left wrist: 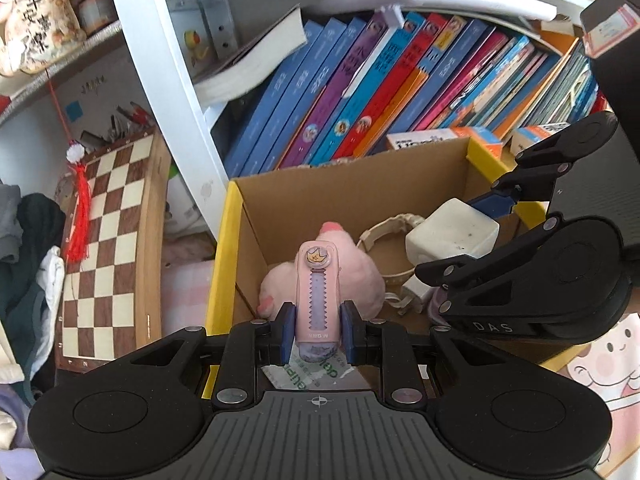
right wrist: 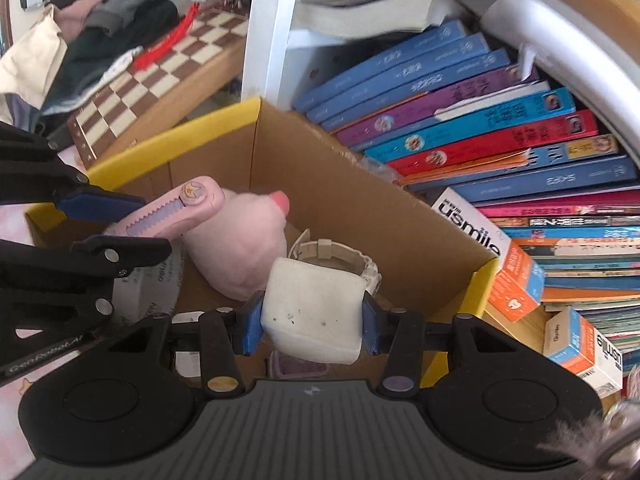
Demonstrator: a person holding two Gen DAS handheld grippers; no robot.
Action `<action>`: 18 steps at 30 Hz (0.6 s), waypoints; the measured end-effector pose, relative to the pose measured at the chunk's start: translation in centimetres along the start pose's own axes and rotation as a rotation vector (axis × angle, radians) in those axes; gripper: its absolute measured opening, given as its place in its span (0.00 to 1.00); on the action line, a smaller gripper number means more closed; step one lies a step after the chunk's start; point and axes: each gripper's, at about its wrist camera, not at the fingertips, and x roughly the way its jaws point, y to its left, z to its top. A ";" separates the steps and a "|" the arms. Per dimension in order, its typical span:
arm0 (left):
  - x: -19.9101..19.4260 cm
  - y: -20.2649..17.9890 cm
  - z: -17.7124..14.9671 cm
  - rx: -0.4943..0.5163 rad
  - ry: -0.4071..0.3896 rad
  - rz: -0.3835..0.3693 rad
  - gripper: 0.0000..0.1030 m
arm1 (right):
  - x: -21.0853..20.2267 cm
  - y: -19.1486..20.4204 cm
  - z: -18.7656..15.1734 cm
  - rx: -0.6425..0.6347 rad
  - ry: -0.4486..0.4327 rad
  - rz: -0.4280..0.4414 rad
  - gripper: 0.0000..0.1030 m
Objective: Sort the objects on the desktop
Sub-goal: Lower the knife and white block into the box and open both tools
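My left gripper point(left wrist: 316, 330) is shut on a pink utility knife point(left wrist: 318, 292) with a crown button, held upright over the open cardboard box point(left wrist: 360, 184). My right gripper point(right wrist: 310, 330) is shut on a white cube-shaped charger point(right wrist: 316, 308), also over the box; it shows in the left wrist view point(left wrist: 452, 236) at the right. Inside the box lie a pink plush toy point(left wrist: 352, 272), a cream wristwatch point(right wrist: 332, 250) and a white tape roll point(right wrist: 148, 292). The knife also shows in the right wrist view point(right wrist: 176, 212).
A yellow-edged box rim point(left wrist: 228, 264) borders the left. Leaning books point(left wrist: 360, 92) fill the shelf behind. A chessboard point(left wrist: 108, 248) stands at the left with clothes beside it. Orange toothbrush boxes point(right wrist: 516, 276) sit to the right of the box.
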 end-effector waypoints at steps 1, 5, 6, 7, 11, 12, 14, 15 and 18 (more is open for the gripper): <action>0.3 0.1 0.0 -0.004 0.006 -0.001 0.22 | 0.4 0.0 0.0 -0.005 0.007 0.002 0.44; 1.2 0.2 0.0 -0.001 0.020 -0.002 0.22 | 1.7 0.1 0.1 -0.035 0.028 0.012 0.44; 1.3 0.1 -0.1 0.001 0.017 0.001 0.22 | 2.0 0.2 0.1 -0.043 0.038 0.017 0.44; 1.4 0.2 -0.1 0.004 0.014 0.001 0.22 | 2.2 0.2 0.1 -0.047 0.048 0.028 0.44; 1.7 0.1 0.0 0.004 0.011 0.003 0.23 | 2.8 0.3 0.4 -0.069 0.093 0.066 0.45; 1.7 0.1 0.1 0.005 0.010 0.004 0.23 | 3.0 0.4 0.4 -0.076 0.104 0.067 0.45; 1.9 0.1 0.2 0.007 0.010 0.007 0.23 | 3.1 0.6 0.4 -0.090 0.117 0.067 0.45; 2.0 0.0 0.2 0.008 0.010 0.008 0.23 | 3.2 0.7 0.4 -0.096 0.123 0.069 0.45; 2.2 -0.1 0.3 0.012 0.011 0.013 0.23 | 3.4 0.9 0.3 -0.107 0.137 0.074 0.45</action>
